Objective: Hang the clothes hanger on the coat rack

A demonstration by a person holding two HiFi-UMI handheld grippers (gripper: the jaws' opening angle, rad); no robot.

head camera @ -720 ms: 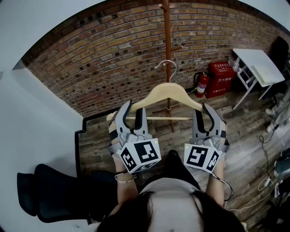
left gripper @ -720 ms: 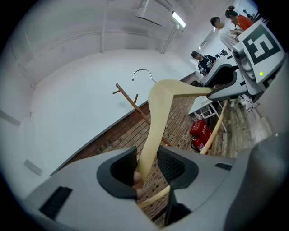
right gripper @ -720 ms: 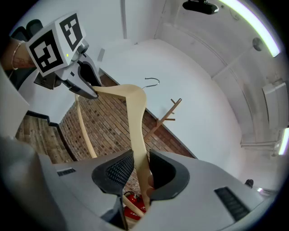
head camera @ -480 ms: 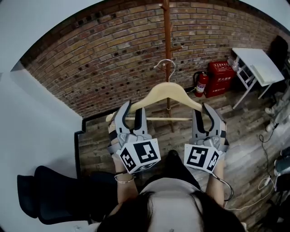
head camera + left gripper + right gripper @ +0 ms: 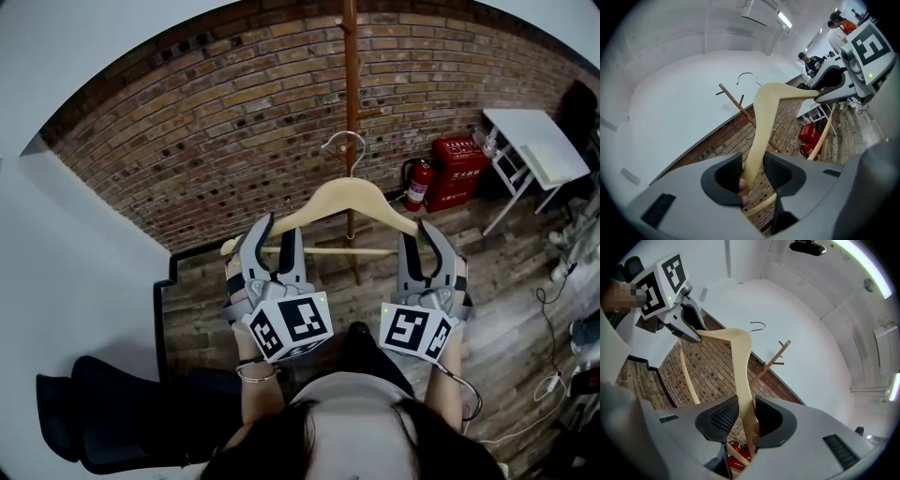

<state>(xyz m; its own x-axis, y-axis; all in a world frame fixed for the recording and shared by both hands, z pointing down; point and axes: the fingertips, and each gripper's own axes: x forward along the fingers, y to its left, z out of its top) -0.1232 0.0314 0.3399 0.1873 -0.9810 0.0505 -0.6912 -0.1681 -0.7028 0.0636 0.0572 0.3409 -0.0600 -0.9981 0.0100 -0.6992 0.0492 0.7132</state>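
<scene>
Up in front of the brick wall (image 5: 187, 141), the wooden hanger (image 5: 347, 192) is held in the air. Its long side runs left to right, and its metal hook (image 5: 347, 142) points up. The hook is close by the coat rack (image 5: 352, 84) pole but not on a peg. The left gripper (image 5: 279, 230) squeezes the hanger's left end. The right gripper (image 5: 418, 232) squeezes its right end. A red box (image 5: 459, 164) by the wall has white writing, too small to read.

Wood-plank floor (image 5: 506, 281): coat rack (image 5: 351, 112) stands on it; right of it, fire extinguisher (image 5: 417, 185), red box (image 5: 459, 167), white table (image 5: 536, 141).
</scene>
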